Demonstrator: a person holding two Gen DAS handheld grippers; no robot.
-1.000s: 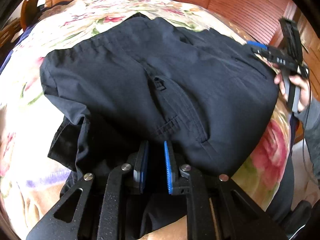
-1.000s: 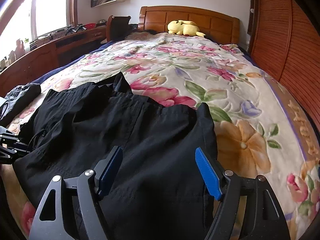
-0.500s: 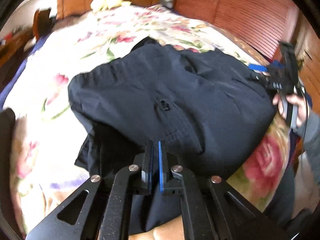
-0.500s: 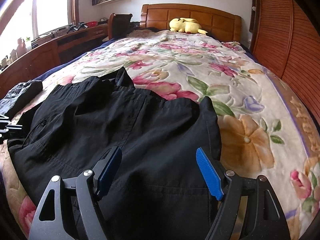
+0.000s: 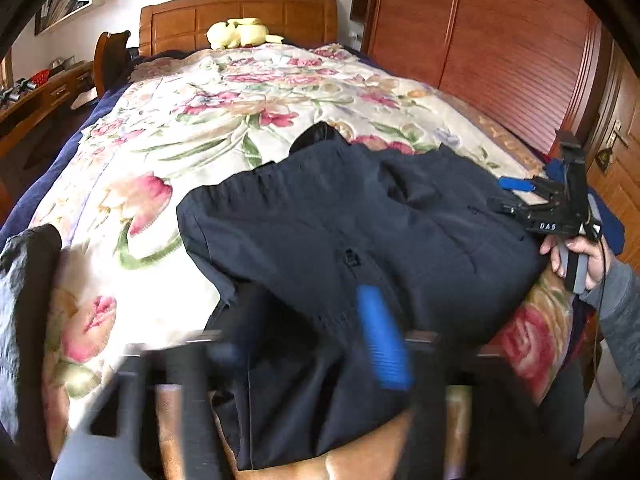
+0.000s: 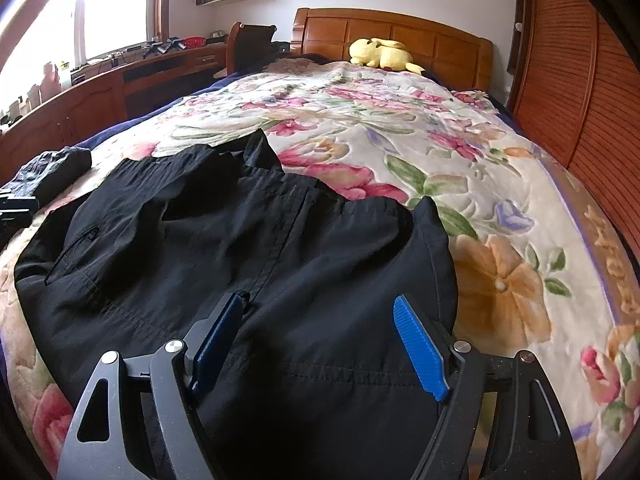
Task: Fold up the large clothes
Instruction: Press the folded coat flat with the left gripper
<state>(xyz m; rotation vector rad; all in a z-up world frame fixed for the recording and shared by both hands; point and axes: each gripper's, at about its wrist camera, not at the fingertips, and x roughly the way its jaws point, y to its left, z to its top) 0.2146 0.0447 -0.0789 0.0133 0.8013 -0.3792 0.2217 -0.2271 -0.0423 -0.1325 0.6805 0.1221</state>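
Observation:
Dark navy trousers [image 5: 360, 220] lie folded on the floral bedspread [image 5: 224, 120], their near edge hanging over the foot of the bed. My left gripper [image 5: 304, 344] hovers blurred over that near edge. Its jaws are opening and no pad presses on the cloth beneath. My right gripper [image 6: 320, 344] stands open above the trousers [image 6: 240, 248], nothing clamped between its blue pads [image 6: 420, 348]. In the left wrist view the right gripper [image 5: 552, 208] shows at the trousers' right side, held by a hand [image 5: 584, 256].
A second dark garment [image 6: 52, 172] lies bundled at the bed's left edge. A yellow plush toy [image 6: 380, 54] rests against the wooden headboard [image 6: 400, 36]. A slatted wooden wardrobe [image 5: 500, 48] runs along the right, a desk [image 6: 100, 84] along the left.
My left gripper's jaws closed at the trousers' near edge, then sprang wide apart as the gripper lifted and tilted up. The right gripper and the trousers' top layer stayed still.

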